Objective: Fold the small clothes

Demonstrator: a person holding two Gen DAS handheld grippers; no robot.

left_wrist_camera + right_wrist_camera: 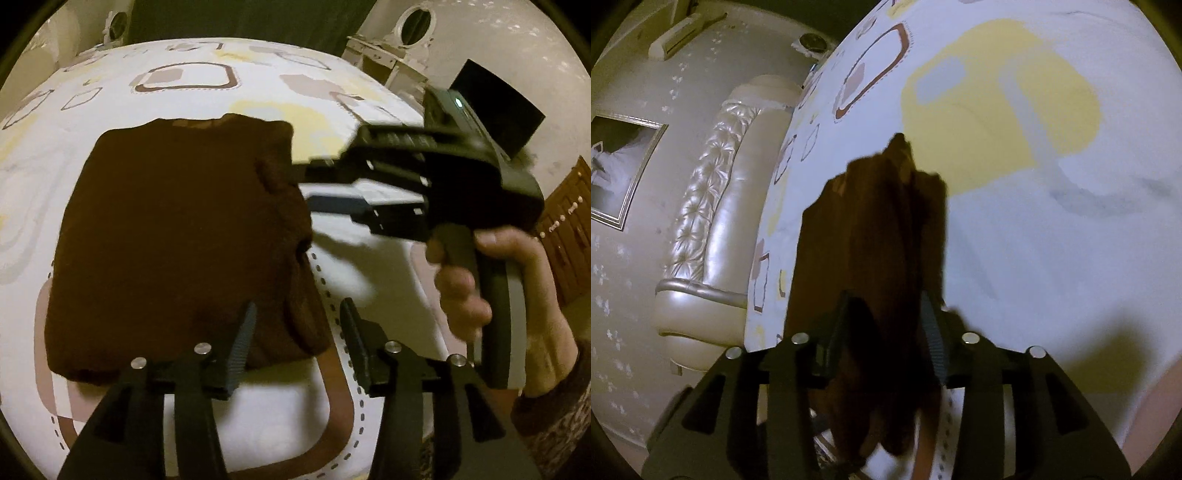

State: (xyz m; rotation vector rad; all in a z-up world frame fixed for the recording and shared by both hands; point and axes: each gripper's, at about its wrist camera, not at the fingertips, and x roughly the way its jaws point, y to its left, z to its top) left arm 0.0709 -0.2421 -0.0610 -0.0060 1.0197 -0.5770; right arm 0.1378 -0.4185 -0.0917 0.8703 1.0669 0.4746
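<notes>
A dark brown knitted garment (pixel 166 229) lies folded into a rough rectangle on the patterned bed sheet (pixel 184 66). My left gripper (pixel 299 325) is open over its near right corner; the left finger rests above the cloth and the right finger above bare sheet. A hand (pixel 480 280) holds my right gripper (pixel 304 184), which reaches in from the right to the garment's right edge. In the right wrist view the brown garment (pixel 871 229) fills the gap between the parted jaws of the right gripper (pixel 884 325), and I see no squeeze on it.
White sheet (pixel 1052 258) with yellow and brown shapes spreads around the garment. A padded cream headboard (pixel 713 206) and a framed picture (pixel 624 166) lie beyond the bed edge. White furniture (pixel 399 55) and a wooden cabinet (pixel 569 236) stand at the right.
</notes>
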